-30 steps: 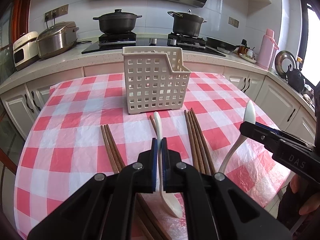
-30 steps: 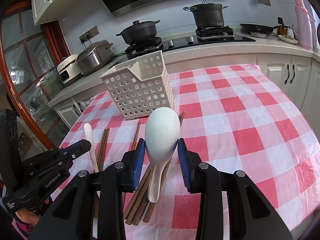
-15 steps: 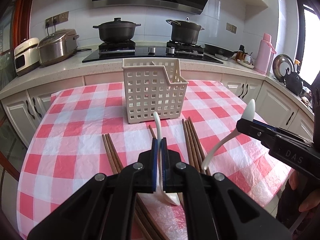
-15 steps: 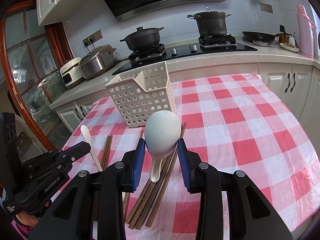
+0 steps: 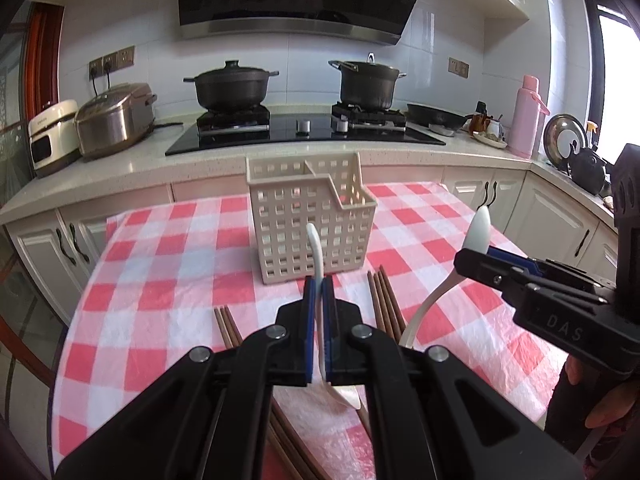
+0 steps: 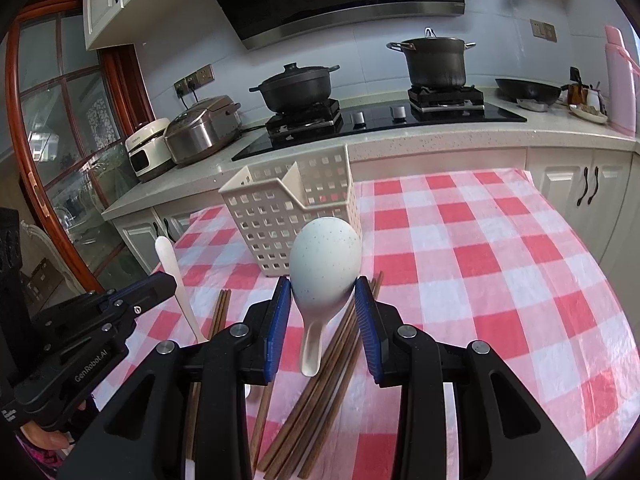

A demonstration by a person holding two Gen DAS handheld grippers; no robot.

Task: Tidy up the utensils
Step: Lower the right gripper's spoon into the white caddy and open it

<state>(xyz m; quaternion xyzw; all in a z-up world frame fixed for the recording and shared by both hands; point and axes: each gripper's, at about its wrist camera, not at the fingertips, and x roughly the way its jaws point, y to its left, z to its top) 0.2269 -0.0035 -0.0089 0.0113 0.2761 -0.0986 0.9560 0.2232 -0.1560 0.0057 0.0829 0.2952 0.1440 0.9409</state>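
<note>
- Grip check first: left gripper (image 5: 318,320) pressed tight on the thin handle of a white spoon (image 5: 315,248), handle end pointing up and away, bowl hanging below the jaws near the camera.
- Right gripper (image 6: 322,312) pinches a speckled spoon (image 6: 325,264) across its bowl, blue pads on both sides, handle drooping down toward the table. Round bowl looks slippery, so keep the squeeze steady and don't tilt fast.
- Chopsticks (image 6: 332,352) lie loose on the checked tablecloth (image 6: 500,280) right under both spoons, one bundle left, one right; both spoons look clear of them, carry them high enough not to drag any.
- Next likely step, as a judgement: bring each spoon over the white basket (image 5: 310,220), mid-table, just beyond the chopsticks.
- Basket has a divider, taller far section, lower near-right section; pick one for spoons, lower straight down, let go only once inside the rim.
- One hand at a time, grippers sit close.
- Stove and pots (image 5: 230,86) far behind, irrelevant.
</note>
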